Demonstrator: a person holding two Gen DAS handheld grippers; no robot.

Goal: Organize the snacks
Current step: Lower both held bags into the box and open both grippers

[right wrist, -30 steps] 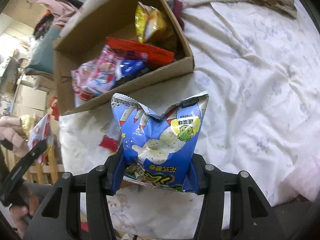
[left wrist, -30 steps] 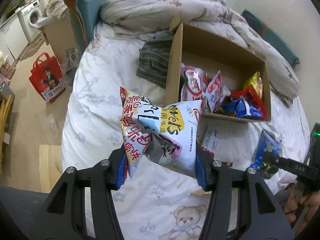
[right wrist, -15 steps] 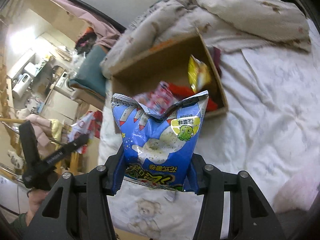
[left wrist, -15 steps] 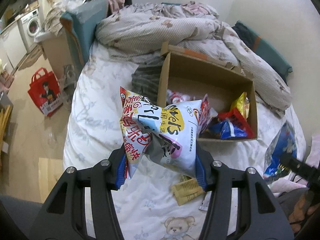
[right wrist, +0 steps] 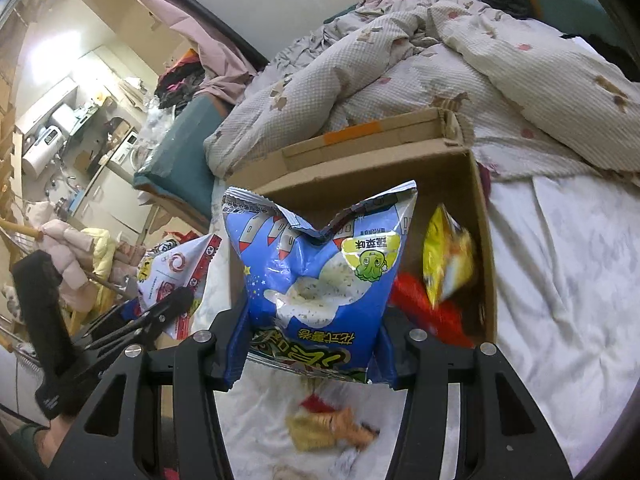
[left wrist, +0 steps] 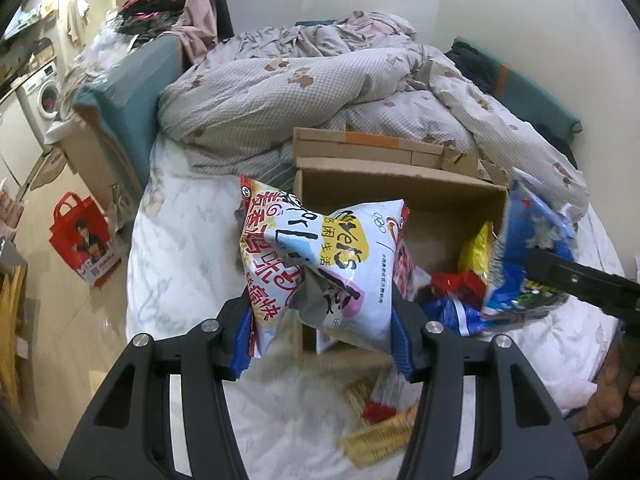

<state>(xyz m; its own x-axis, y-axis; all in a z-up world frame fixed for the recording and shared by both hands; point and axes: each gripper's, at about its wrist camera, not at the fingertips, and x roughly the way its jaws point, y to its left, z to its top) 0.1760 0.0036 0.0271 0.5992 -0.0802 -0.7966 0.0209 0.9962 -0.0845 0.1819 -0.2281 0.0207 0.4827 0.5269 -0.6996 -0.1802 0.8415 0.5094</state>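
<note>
The left gripper (left wrist: 322, 340) holds a white and red snack bag (left wrist: 320, 264) squeezed between its two blue pads, in the air just in front of the open cardboard box (left wrist: 400, 188). The right gripper (right wrist: 310, 354) pinches a blue snack bag (right wrist: 320, 276) with a green octopus picture in the same way, raised above the near side of the box. The box stands on the white bed sheet (right wrist: 560, 280), next to a crumpled checked duvet (left wrist: 280, 92). Inside the box lie a yellow packet (right wrist: 446, 264) and a red packet (right wrist: 424, 312). Some small yellow packets (left wrist: 376, 436) lie on the sheet before the box.
</note>
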